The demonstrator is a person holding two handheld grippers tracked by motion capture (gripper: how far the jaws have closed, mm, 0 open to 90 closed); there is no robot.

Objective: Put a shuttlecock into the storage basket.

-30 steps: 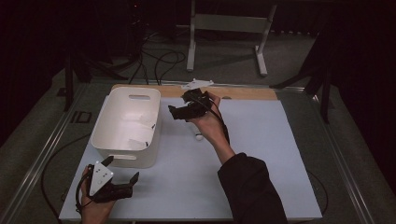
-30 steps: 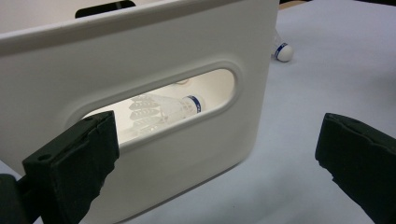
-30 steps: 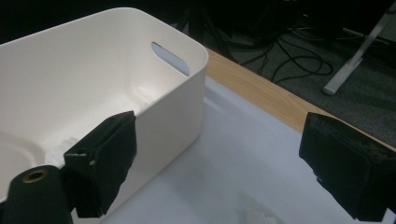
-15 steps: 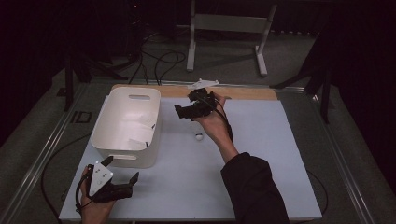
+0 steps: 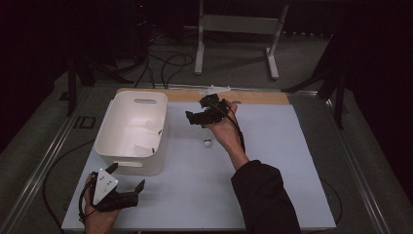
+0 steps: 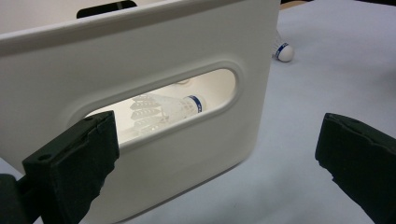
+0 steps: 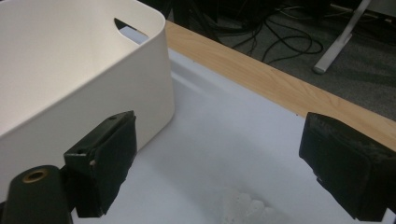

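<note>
**Collecting shuttlecocks into a bin: right gripper poised above the loose one**

The work in hand appears to be gathering shuttlecocks into the white bin (image 5: 131, 132). One loose shuttlecock (image 5: 208, 142) is lying on the pale table sheet (image 5: 292, 161), just right of the bin and just below the right gripper (image 5: 194, 117); its feather tips are showing at the bottom edge of the right gripper view (image 7: 245, 205), between the jaws. Another shuttlecock (image 6: 163, 109) is lying inside the bin, showing through the handle slot in the left gripper view.

Handling, as a judgement: the shuttlecock is likely very light, with a firm rounded cork (image 6: 283, 51) and a thin feather skirt that would crush or bend under a hard squeeze. The cork end, or the narrow neck just behind it, is the safer place to take hold; a light closing force should be enough, and the round cork may roll or slip away if it is pinched off centre.

The right gripper is standing with its jaws spread wide, holding nothing and touching nothing. The left gripper (image 5: 130, 191) is resting near the table's near-left corner, just in front of the bin, its jaws likewise wide apart and empty, facing the bin's near wall.
</note>
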